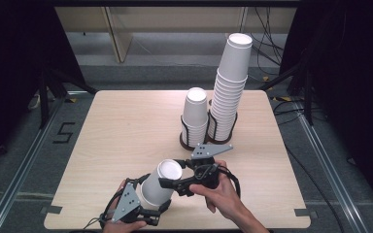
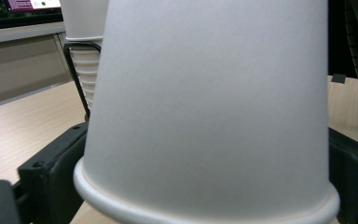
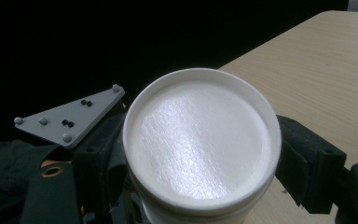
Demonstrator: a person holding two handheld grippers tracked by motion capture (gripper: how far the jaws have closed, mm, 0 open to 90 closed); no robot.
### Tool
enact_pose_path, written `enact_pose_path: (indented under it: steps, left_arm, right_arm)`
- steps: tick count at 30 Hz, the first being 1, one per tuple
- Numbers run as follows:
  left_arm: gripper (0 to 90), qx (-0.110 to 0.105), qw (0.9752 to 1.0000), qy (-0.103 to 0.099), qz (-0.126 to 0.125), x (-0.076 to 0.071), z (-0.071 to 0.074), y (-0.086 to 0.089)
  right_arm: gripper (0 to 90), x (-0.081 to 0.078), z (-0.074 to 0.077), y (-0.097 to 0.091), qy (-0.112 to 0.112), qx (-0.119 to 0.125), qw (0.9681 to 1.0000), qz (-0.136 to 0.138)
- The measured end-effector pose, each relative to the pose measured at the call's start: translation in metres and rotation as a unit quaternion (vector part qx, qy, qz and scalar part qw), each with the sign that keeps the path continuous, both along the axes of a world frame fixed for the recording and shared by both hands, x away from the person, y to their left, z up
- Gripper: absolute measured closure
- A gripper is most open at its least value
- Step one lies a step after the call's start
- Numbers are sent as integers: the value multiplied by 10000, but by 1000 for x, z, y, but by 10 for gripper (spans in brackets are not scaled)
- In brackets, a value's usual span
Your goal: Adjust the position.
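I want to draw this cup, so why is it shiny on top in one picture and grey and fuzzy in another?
Right gripper view: light glares off the cup's flat base, and the background is nearly black. Left gripper view: the cup sits so close that it looks soft, grey and shaded. High view: the table is evenly lit, its surroundings dark.

Wooden table (image 1: 126,126), two wire holders — tall cup stack (image 1: 228,87), shorter stack (image 1: 194,114).
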State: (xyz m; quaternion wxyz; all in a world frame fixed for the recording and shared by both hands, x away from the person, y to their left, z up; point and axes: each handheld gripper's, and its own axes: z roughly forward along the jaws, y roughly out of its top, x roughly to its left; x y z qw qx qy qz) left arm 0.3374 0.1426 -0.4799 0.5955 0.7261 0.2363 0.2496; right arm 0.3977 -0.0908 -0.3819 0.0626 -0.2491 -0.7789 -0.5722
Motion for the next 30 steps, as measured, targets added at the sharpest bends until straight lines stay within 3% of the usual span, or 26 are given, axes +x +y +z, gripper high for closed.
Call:
enact_pose_path:
  steps: [6, 8, 10, 11, 18, 21, 30]
  left_arm:
    - [91, 106, 9999, 94, -31, 0, 0, 1]
    - [107, 227, 9997, 95, -22, -1, 0, 0]
    - [119, 215, 9997, 103, -35, 0, 0, 0]
    - [125, 306, 9995, 107, -31, 0, 0, 1]
    - [146, 401, 9990, 180, -78, 1, -1, 2]
    - [153, 516, 9982, 285, -75, 2, -1, 4]
    - [169, 634, 9973, 356, -134, 1, -1, 3]
  right_arm:
    - [242, 2, -2, -2, 28, -65, 10000, 2]
    - [234, 2, -2, -1, -41, -197, 9998, 52]
    - [233, 2, -1, -2, -71, -234, 9997, 65]
    - [230, 2, -1, -1, -183, -353, 9991, 146]
    - [196, 4, -1, -3, -344, -644, 9973, 119]
    - [183, 5, 0, -5, -285, -712, 9969, 161]
    - [189, 7, -1, -9, -234, -816, 9962, 172]
